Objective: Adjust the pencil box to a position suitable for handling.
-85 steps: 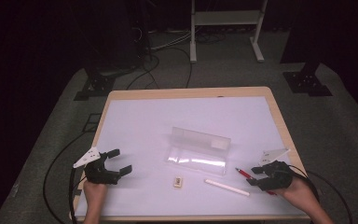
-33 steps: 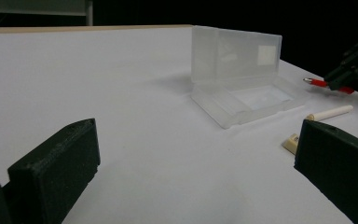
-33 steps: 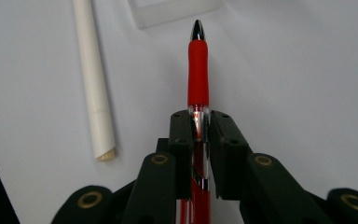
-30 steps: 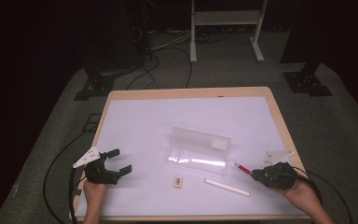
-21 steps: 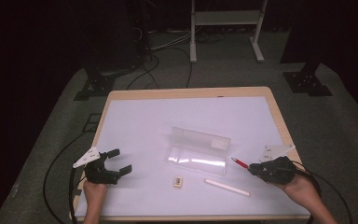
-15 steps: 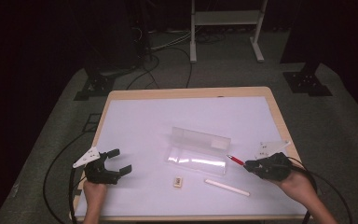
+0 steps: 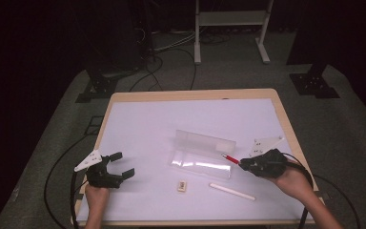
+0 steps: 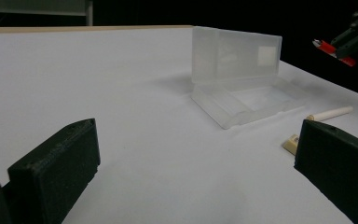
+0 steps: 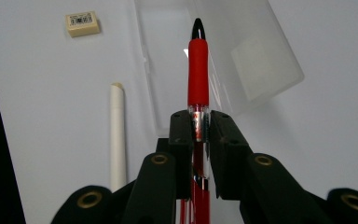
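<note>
Two grippers work this table, and the right gripper is the one that matters: its jaws are clamped on a red pen, pinching the barrel so the grip end and dark tip stick out ahead. In the right gripper view the pen's long axis runs straight forward from the jaws, and its tip lies over the clear plastic case just beyond. From above, the pen points left toward the near right corner of the case, whose long side runs across the table with its lid standing open at the back. By my reading, the pen needs to go a little farther left and turn to lie along the tray. Nearer the person, a white stick and a small eraser lie on the table. The left gripper rests well apart at the near left edge, jaws spread wide and holding nothing.
</note>
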Available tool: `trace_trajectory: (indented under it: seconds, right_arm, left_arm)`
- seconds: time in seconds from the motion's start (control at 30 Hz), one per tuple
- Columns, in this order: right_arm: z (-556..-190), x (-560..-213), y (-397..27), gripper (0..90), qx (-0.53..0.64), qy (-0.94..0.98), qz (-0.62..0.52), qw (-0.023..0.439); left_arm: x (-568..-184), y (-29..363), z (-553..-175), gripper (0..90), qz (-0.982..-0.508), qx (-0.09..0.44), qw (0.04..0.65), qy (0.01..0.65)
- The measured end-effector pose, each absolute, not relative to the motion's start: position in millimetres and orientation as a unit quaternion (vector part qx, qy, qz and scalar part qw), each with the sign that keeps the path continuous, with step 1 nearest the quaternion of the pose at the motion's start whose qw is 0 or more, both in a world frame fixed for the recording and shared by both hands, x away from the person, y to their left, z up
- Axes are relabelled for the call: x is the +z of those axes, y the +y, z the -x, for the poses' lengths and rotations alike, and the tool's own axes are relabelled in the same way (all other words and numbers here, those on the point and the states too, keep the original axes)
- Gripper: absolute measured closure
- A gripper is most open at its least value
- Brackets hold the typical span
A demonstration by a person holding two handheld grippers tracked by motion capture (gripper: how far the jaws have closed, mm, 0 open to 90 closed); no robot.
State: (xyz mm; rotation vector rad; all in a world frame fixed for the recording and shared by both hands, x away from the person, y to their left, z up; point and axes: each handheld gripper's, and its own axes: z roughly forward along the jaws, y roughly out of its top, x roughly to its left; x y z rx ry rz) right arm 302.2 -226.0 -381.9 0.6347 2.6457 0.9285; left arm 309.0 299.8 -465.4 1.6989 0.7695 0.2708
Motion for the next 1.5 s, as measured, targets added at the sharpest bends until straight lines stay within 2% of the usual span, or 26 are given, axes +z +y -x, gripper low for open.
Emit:
trace_trajectory:
  seconds: [0.7,1.5]
  right_arm:
    - [-324,-372,-187,78.8,0.319,0.923,-0.178,0.124]
    - [-344,-382,-142,78.8,0.299,0.935,-0.152,0.117]
  left_arm:
    - [-466,300,-309,0.0,-0.727,0.116,0.59,0.33]
    - [-465,300,-309,0.0,-0.728,0.116,0.59,0.329]
